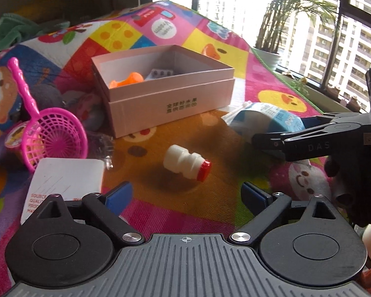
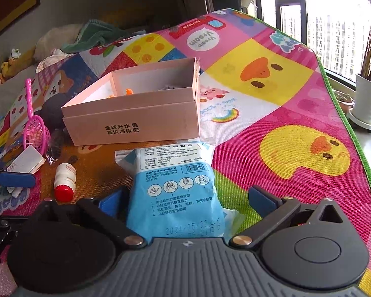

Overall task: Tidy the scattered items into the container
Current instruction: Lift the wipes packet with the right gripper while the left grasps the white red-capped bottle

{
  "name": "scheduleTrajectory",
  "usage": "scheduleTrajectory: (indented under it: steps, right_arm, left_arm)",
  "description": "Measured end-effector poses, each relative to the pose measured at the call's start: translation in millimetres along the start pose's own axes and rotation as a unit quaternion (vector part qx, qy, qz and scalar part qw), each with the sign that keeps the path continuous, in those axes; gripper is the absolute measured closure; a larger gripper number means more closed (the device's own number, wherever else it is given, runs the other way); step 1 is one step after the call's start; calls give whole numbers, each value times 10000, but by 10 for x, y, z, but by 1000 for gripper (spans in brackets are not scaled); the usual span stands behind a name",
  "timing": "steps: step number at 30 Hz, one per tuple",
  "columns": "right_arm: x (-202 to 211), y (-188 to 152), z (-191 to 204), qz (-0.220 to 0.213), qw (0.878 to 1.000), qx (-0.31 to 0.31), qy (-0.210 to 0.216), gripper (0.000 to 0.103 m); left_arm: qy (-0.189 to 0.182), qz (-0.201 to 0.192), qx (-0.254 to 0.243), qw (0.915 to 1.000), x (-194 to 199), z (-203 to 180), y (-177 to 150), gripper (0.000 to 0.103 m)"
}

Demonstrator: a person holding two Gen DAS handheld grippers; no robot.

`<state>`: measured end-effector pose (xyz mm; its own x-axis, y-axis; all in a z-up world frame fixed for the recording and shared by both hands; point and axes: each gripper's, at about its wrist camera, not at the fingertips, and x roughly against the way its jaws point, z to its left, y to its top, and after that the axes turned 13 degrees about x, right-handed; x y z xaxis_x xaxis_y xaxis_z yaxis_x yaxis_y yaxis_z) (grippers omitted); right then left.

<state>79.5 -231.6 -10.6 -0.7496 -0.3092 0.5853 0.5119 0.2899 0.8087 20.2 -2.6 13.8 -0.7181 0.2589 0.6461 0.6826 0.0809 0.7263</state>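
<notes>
My left gripper [image 1: 186, 195] is released: jaws fully apart, nothing between the blue pads [image 1: 118, 194]. It hovers over the mat [image 1: 175, 212], angled downward. Just ahead of it lies a small white bottle [image 1: 186, 162] on its side, red cap toward the right, clear of both pads.

My right gripper [image 2: 189, 199] is likewise released, jaws spread wide. A blue pouch [image 2: 176, 190] lies flat on the mat between its fingers; the left pad [image 2: 113, 203] stands just beside the pouch edge, and I cannot tell if it touches. The right pad is apart from it.

Beyond both grippers sits the box [image 1: 170, 104], open-topped, resting on the mat. Inside I see an orange toy [image 1: 127, 79] and a blister pack [image 1: 160, 73]. The pouch's far end lies near the box's front wall.

To the left of the box: a pink scoop [image 1: 49, 128] resting on a small cup [image 1: 14, 138], a white card [image 1: 64, 180] just beside it, and a dark plush item [image 2: 53, 110] against the box's left side.
</notes>
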Motion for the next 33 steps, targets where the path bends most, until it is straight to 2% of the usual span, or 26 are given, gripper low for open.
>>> scheduleTrajectory:
  steps: [2,4,9,14,20,27,33]
  right_arm:
    - [2,-3,-4,-1,10000,-19,5,0]
    - [4,-7,-7,-2,10000,-36,15,0]
    - [1,-9,-20,0,10000,-76,45,0]
    - [0,-7,-27,-6,9999,-98,63,0]
    - [6,-10,-47,-44,9998,-158,103,0]
    - [7,-15,-53,-48,9998,-168,110,0]
    - [7,-10,-38,-15,9999,-124,91,0]
  left_arm:
    - [-21,73,244,9997,-15,33,-1,0]
    - [17,151,231,9996,-34,9,-38,0]
    - [238,78,-557,9981,7,-145,-221,0]
    - [226,224,-490,9983,14,-131,-207,0]
    - [473,464,-290,9974,32,-170,-180,0]
    - [533,1164,-278,9914,54,-175,-90,0]
    - [479,1177,-368,9912,40,-179,-99,0]
